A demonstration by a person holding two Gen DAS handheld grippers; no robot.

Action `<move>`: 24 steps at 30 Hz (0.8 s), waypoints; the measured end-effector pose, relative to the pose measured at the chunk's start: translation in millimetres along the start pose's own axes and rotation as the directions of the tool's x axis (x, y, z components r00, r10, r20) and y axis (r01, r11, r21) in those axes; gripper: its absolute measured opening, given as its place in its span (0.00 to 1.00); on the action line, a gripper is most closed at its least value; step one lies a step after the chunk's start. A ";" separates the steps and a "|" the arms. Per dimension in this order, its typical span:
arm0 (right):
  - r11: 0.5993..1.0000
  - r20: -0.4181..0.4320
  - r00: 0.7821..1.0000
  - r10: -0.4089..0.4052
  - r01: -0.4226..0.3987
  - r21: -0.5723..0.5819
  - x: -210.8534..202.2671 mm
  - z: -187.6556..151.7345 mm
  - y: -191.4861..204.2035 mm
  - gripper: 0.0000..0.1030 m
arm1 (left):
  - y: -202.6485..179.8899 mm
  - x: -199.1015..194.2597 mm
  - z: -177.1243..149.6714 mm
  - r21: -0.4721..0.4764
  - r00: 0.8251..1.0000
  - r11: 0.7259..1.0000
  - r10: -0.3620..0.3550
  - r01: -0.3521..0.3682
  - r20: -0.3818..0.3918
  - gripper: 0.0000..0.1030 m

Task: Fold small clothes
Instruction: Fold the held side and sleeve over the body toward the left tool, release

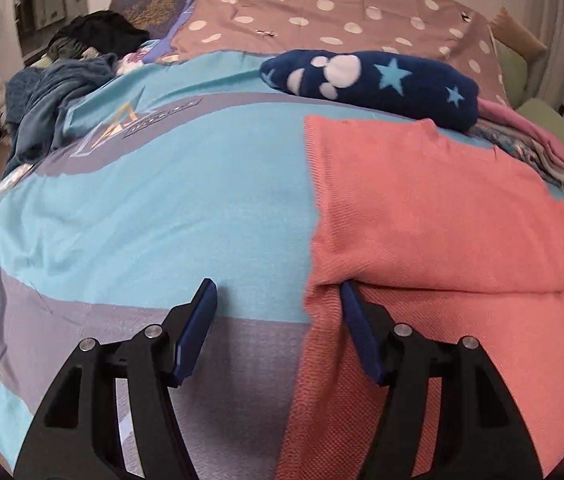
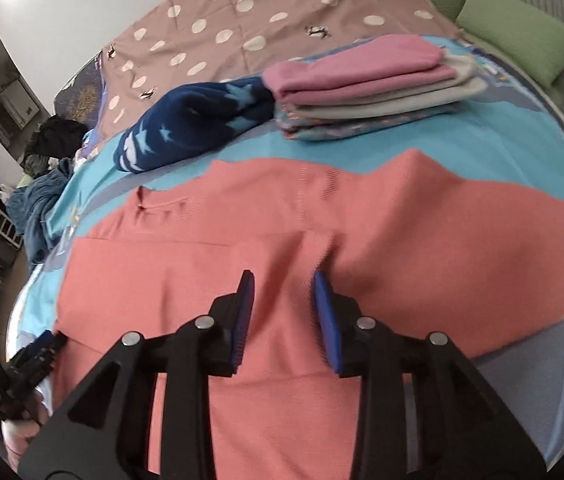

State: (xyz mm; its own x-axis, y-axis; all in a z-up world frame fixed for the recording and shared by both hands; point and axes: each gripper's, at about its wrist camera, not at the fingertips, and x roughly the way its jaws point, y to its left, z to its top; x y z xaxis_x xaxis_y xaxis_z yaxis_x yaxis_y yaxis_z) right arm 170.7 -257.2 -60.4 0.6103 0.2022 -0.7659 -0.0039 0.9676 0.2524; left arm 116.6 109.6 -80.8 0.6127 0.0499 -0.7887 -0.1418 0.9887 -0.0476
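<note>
- On the bed (image 1: 170,208), in the left wrist view, the coral garment (image 1: 441,216) lies spread at the right with one fold already laid across it; the left gripper (image 1: 278,300) stands released, one finger on bare cover, the other at the garment's edge.
- Beyond it lie a navy star fleece (image 1: 373,80) and part of a folded stack (image 1: 529,140); an unfolded heap (image 1: 66,84) waits at the far left, so much seems left.
- In the right wrist view, the right gripper (image 2: 283,284) hovers over the coral garment (image 2: 401,208), jaws partly apart, nothing between them.
- The stack (image 2: 365,88) shows several finished pieces.
- Green pillows (image 2: 517,36) line the bed's far side; a doorway and shelving lie to the left.
</note>
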 end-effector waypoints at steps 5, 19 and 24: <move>0.995 0.043 0.995 0.091 -0.089 -0.039 -26.3 -7.0 0.4 0.32 | 2.0 -23.3 5.0 -0.059 0.997 0.998 0.010 -0.005 0.079 0.51; 0.988 -0.073 0.985 0.154 -0.154 0.016 10.5 -36.2 -18.0 0.23 | -16.1 33.5 28.7 -0.087 0.980 0.976 -0.197 0.200 0.037 0.20; 0.984 -0.076 0.982 0.173 -0.169 0.057 1.1 -39.7 -37.5 0.15 | -5.2 31.9 27.6 -0.133 0.978 0.970 -0.201 0.206 0.048 0.14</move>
State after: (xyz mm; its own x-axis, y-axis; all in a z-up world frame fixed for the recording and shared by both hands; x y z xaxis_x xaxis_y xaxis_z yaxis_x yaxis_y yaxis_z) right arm 140.1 -287.2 -94.1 0.5387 0.3776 -0.7532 -0.0619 0.9093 0.4115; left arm 158.4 109.9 -88.8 0.6657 -0.1433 -0.7323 -0.1145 0.9501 -0.2900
